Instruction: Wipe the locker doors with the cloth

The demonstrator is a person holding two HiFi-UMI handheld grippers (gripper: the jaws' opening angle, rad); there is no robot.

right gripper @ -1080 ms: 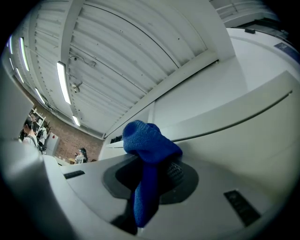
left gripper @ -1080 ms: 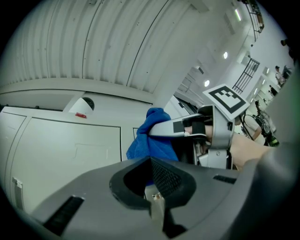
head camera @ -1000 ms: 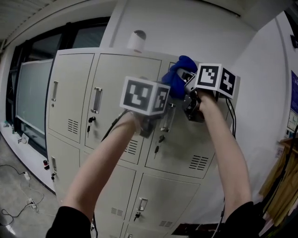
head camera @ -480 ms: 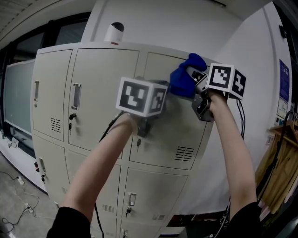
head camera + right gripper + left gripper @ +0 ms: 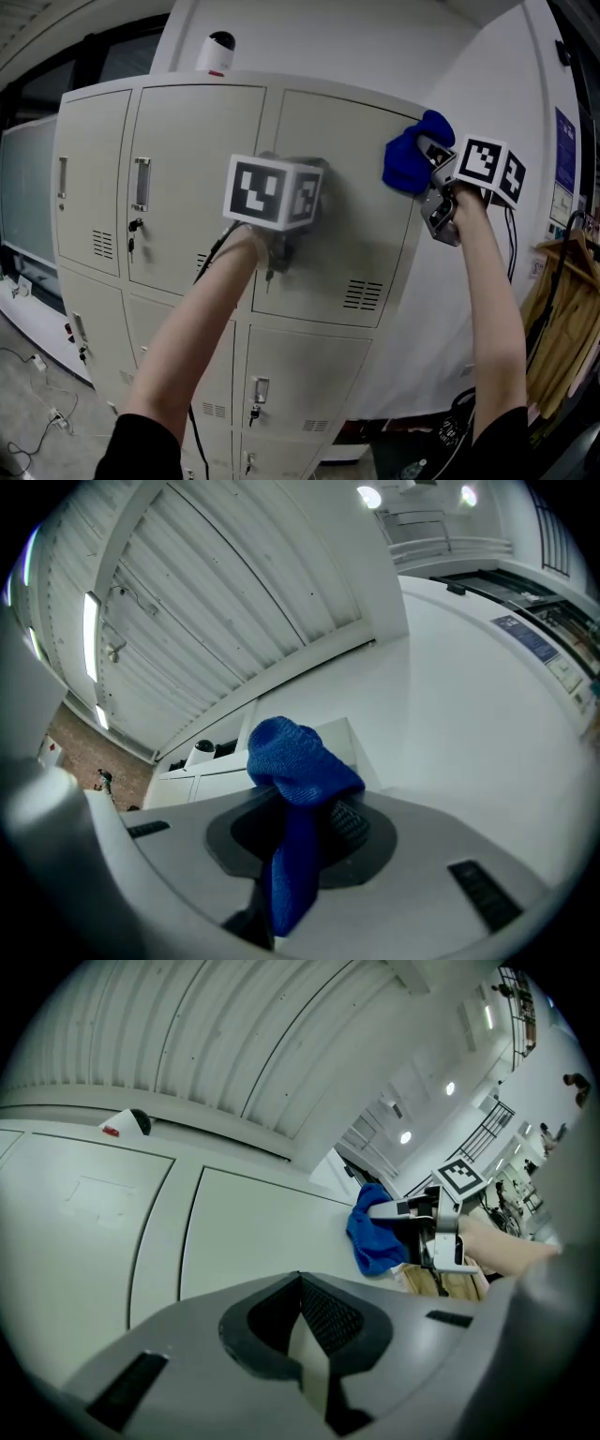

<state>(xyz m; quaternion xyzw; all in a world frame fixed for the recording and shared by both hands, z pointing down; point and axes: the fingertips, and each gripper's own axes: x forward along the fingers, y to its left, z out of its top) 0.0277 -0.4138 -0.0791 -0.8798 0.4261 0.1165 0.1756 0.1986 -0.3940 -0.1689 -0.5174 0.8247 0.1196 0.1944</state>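
The beige lockers fill the head view. My right gripper is shut on a bunched blue cloth, which presses against the top right corner of the upper right door. In the right gripper view the cloth hangs out between the jaws. The left gripper view shows the cloth and the right gripper against that door. My left gripper is shut with nothing between its jaws. Its marker cube sits over that door's handle area and hides the jaws.
A small white camera stands on top of the lockers. A white wall rises right of them, with tan garments on hangers beside it. Keys hang in other doors' locks. Cables lie on the floor at lower left.
My right gripper has carried the cloth rightward across the upper right door to its top right corner. The left gripper has stayed near that door's handle.
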